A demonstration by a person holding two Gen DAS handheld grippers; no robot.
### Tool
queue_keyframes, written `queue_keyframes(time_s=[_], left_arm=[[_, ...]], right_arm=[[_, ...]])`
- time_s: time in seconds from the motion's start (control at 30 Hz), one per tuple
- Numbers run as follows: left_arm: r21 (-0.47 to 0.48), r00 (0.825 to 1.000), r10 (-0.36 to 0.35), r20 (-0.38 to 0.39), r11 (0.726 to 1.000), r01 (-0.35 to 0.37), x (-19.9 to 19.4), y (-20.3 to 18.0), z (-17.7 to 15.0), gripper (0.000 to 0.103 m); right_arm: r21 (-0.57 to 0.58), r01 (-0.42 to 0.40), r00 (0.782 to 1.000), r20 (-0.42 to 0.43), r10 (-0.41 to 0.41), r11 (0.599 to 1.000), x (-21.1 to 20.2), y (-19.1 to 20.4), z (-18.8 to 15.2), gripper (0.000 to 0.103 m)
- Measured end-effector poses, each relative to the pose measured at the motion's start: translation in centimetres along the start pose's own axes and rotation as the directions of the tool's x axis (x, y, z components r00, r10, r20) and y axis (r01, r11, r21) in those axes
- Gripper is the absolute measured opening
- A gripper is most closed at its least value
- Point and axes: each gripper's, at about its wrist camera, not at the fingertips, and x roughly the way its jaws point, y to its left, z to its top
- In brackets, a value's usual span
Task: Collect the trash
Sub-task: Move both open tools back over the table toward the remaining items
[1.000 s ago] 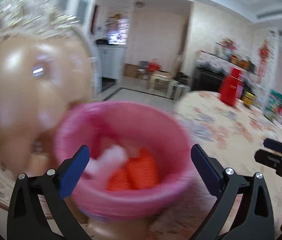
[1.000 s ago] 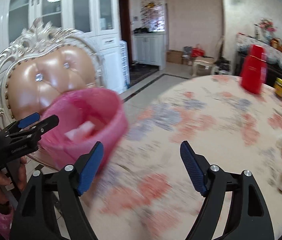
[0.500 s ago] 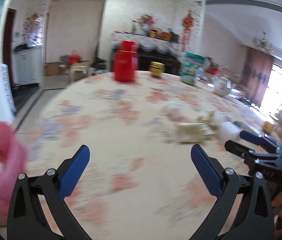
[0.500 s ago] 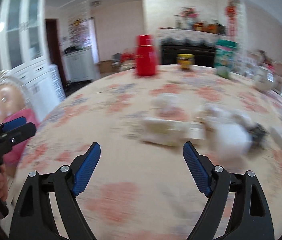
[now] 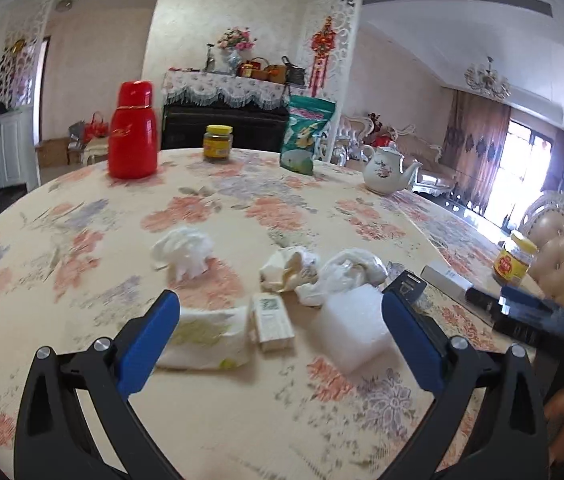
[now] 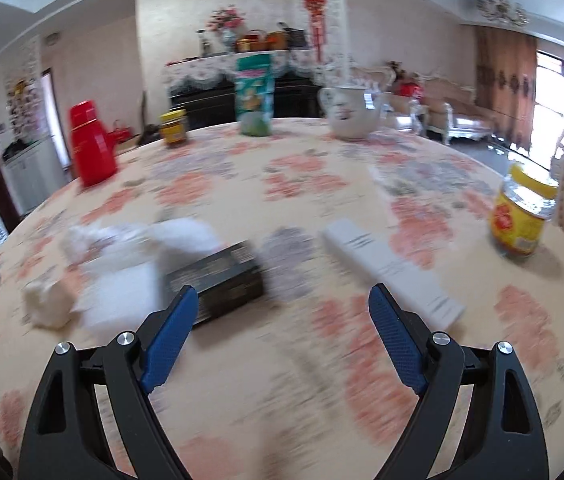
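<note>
Tissues [image 5: 183,251] sharp from left wrist — blurred from right.

Red flask [image 5: 133,142] on a floral-patterned tablecloth [image 5: 82,280].

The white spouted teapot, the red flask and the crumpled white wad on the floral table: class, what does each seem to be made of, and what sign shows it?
White spouted teapot: probably glazed ceramic, glossy with a painted motif.
Red flask: smooth shiny shell with a gold band, plastic or coated metal; unclear which.
Crumpled white wad: likely tissue paper, matte with soft irregular folds.
</note>
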Motion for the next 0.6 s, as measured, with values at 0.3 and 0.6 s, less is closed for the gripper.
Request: queue_keyframes(time_s=[0.3,0.6], left_arm=[[0.06,0.997,-0.052,-0.048,0.997,0.055,0.9,0.9,-1.2,0.098],[0.019,0.991,-0.081,-0.11,0.996,0.084,1.8,1.7,-1.6,0.098]], right_arm=[[-0.002,0.083,0.994,-0.065,-0.083,0.997,3.4,-4.4,0.9,0.085],[-0.061,0.108,0.977,-0.181,-0.117,0.992,8.6,-6.0,1.9,0.085]])
